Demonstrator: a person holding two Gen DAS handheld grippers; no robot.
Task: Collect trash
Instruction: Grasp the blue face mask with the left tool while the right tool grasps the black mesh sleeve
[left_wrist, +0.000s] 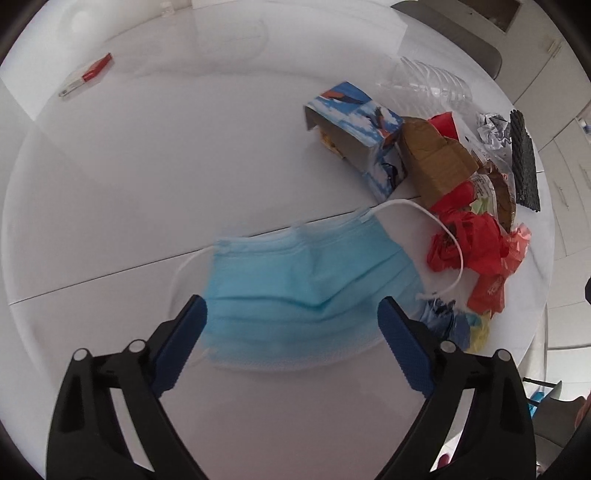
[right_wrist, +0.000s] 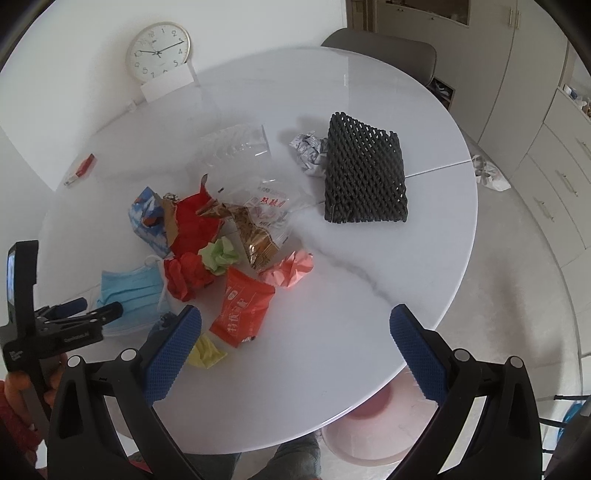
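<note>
A light blue face mask (left_wrist: 310, 291) lies flat on the white round table (left_wrist: 147, 184). My left gripper (left_wrist: 291, 314) hangs just over it, open, one blue pad at each side of the mask, neither pressing it. From the right wrist view the left gripper (right_wrist: 98, 306) shows over the mask (right_wrist: 129, 291). My right gripper (right_wrist: 295, 317) is open above bare table (right_wrist: 332, 295), with a red snack packet (right_wrist: 242, 314) and a yellow paper ball (right_wrist: 205, 350) near its left finger. Trash is heaped beside the mask: red plastic bag (left_wrist: 469, 240), blue printed carton (left_wrist: 369, 129), brown cardboard (left_wrist: 432, 158).
A black foam mesh (right_wrist: 364, 170), crumpled newspaper (right_wrist: 308, 151), clear plastic (right_wrist: 236, 147), and pink (right_wrist: 288, 269) and green (right_wrist: 218, 254) paper balls lie on the table. A red-and-white small box (right_wrist: 81, 170) sits far left. A pink bin (right_wrist: 369, 417) stands below the near edge.
</note>
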